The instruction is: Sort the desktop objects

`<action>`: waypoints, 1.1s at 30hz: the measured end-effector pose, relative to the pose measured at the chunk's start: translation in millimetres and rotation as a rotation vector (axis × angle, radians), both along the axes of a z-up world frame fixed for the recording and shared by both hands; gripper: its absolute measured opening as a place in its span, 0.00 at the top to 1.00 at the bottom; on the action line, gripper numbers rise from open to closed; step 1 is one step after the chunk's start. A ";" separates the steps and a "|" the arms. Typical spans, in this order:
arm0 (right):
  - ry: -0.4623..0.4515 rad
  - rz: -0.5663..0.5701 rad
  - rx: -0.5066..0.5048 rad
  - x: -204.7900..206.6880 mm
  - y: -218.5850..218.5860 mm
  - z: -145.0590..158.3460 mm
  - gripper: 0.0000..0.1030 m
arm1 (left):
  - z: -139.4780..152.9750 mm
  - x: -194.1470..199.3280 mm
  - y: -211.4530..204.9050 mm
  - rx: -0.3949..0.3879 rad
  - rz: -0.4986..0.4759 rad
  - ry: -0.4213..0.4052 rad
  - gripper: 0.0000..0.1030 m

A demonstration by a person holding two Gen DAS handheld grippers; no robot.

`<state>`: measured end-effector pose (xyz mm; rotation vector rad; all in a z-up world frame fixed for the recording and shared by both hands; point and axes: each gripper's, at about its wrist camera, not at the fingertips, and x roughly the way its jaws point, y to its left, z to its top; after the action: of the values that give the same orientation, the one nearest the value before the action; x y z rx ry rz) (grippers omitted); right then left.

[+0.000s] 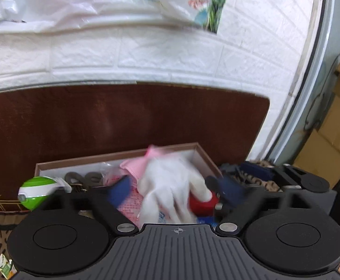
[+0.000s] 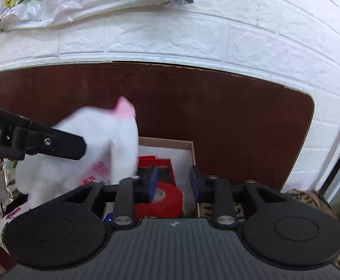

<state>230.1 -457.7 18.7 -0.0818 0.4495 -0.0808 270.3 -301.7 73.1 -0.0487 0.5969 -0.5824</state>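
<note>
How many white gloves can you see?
1: a white glove with a pink cuff, blurred, above the box between the open left gripper fingers. Others may lie hidden beneath it.

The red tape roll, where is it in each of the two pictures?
Left wrist view: the red tape roll sits low, right of centre, partly under the white glove.
Right wrist view: it sits low at centre, just ahead of the camera.
Shared landmark: the shallow box holding both.
</note>
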 end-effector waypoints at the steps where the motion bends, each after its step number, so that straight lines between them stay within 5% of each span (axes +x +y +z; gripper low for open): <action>1: -0.025 -0.003 -0.013 -4.9 1.3 1.4 0.30 | 1.0 -2.9 2.9 -0.014 0.006 -0.009 0.02; 7: -0.062 -0.033 -0.046 -33.1 4.6 6.9 0.06 | 1.5 -20.6 16.0 -0.052 0.009 0.013 0.00; 10: -0.056 -0.020 -0.042 -51.1 8.4 7.3 0.01 | -1.3 -34.1 19.5 -0.033 0.038 -0.007 0.00; 25: -0.043 0.051 0.059 -156.9 33.0 23.4 0.00 | 0.2 -148.1 37.1 0.125 0.137 -0.144 0.00; 33: -0.060 0.048 0.100 -210.4 41.6 21.3 0.00 | -0.7 -197.9 53.2 0.094 0.143 -0.115 0.00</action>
<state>19.7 -416.1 40.0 0.0083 0.3912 -0.0139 72.4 -248.5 72.3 0.0302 0.5041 -0.4155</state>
